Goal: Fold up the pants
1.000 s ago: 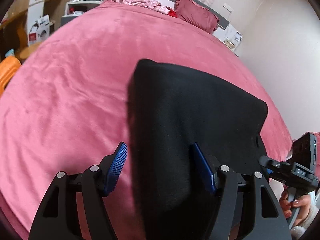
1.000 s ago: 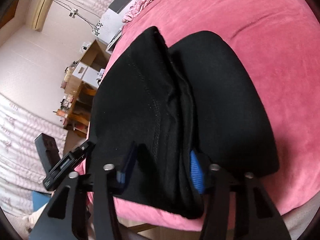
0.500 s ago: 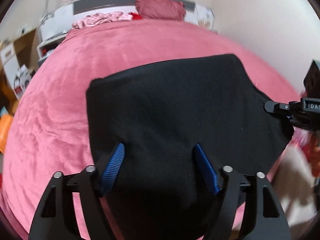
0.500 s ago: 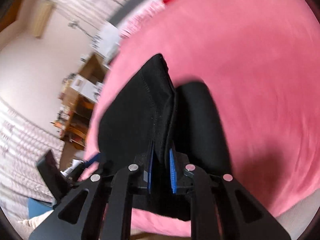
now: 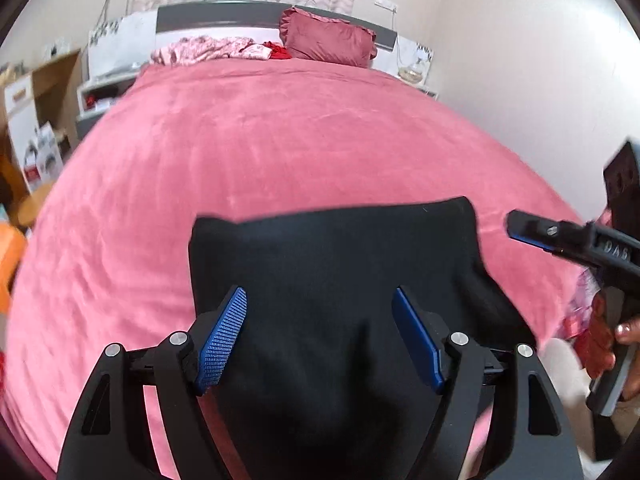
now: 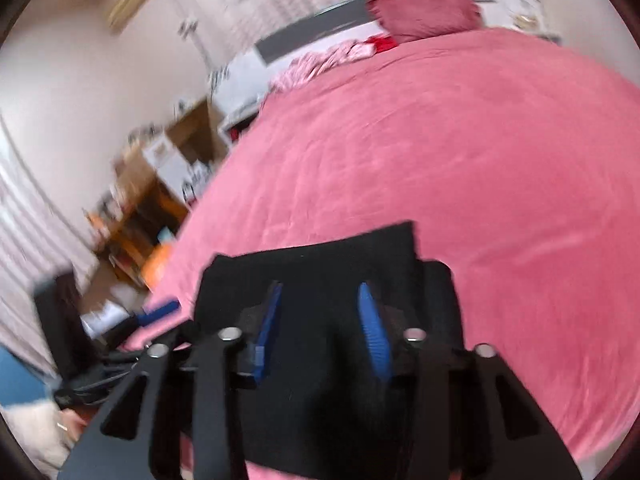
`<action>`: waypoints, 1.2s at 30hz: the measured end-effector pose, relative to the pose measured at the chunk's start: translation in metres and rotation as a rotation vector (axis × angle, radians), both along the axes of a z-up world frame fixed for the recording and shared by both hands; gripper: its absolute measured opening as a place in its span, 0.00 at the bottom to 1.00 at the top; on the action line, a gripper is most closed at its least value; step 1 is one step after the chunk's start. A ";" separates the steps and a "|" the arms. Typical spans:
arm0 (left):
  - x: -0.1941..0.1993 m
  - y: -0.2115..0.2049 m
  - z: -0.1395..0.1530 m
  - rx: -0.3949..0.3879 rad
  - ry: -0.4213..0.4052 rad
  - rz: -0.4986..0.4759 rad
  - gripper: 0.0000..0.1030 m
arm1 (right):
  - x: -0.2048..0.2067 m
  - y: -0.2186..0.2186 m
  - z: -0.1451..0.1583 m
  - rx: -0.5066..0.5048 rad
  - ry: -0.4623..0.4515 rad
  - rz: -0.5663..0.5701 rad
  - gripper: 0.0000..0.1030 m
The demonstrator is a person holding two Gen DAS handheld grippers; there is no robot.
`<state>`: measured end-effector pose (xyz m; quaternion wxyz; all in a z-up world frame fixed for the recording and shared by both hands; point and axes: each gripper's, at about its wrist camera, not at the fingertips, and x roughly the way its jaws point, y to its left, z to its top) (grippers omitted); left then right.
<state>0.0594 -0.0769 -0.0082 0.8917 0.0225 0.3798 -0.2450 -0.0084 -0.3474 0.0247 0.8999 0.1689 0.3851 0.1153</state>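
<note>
The black pants (image 5: 332,264) lie folded into a compact block at the near edge of the pink bed (image 5: 280,140). My left gripper (image 5: 320,332) is open, its blue pads spread over the near part of the pants, holding nothing. My right gripper (image 6: 320,320) is open over the same pants (image 6: 320,256), holding nothing. The right gripper also shows in the left wrist view (image 5: 560,236) at the right, beyond the pants' right edge. The left gripper's blue pad tip shows in the right wrist view (image 6: 160,308) at the left.
A dark pink pillow (image 5: 328,42) and crumpled pink clothes (image 5: 208,50) lie at the headboard. Shelves and boxes (image 5: 36,120) stand left of the bed, and a wall (image 5: 540,80) runs along its right side. The right wrist view is motion-blurred.
The right gripper was shut on the pants' folded edge half a second ago and has opened. Both grippers have pulled back towards the near edge, so the pants look smaller and flat.
</note>
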 end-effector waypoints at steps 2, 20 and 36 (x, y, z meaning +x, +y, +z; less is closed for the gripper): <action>0.012 -0.014 -0.001 0.063 -0.009 -0.012 0.72 | 0.017 0.013 -0.010 -0.033 0.017 0.013 0.29; 0.087 -0.044 -0.069 0.104 0.065 -0.019 0.84 | 0.071 0.037 -0.075 -0.258 0.001 -0.120 0.10; 0.066 -0.043 -0.064 0.122 -0.005 -0.011 0.84 | 0.060 0.030 -0.064 -0.179 -0.021 -0.097 0.11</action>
